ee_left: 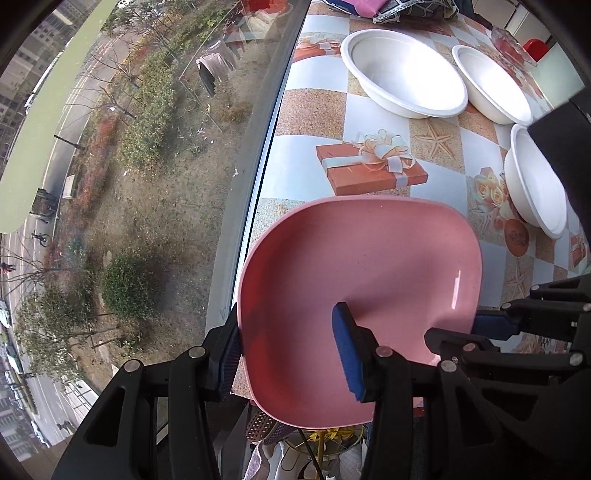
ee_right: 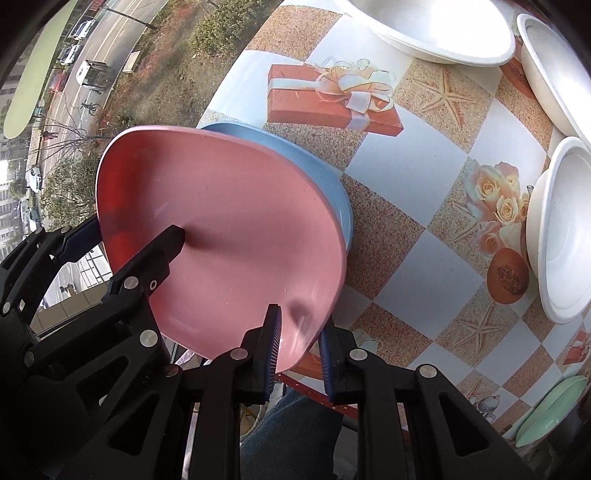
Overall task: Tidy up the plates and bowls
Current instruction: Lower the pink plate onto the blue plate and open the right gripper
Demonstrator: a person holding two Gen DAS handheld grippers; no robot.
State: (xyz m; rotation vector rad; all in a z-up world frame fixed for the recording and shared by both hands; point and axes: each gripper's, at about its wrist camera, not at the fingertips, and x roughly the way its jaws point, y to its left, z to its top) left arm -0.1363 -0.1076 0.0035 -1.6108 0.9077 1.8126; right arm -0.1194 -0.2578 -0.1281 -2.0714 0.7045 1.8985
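A pink plate (ee_left: 362, 295) is held at the table's near left corner, by the window. My left gripper (ee_left: 288, 354) straddles the plate's left rim, one finger outside and one on the plate's face. My right gripper (ee_right: 299, 354) is shut on the pink plate (ee_right: 229, 236) at its right edge. A blue plate (ee_right: 321, 177) lies under the pink one. Three white bowls (ee_left: 402, 74) (ee_left: 495, 85) (ee_left: 535, 184) stand further back on the table. A green plate (ee_right: 550, 410) lies at the table's right front.
The patterned tablecloth (ee_left: 369, 122) covers the table (ee_right: 417, 229). A window (ee_left: 147, 184) runs along the table's left edge, with a street far below. Cloths (ee_left: 369, 7) and a glass dish (ee_left: 513, 48) sit at the far end.
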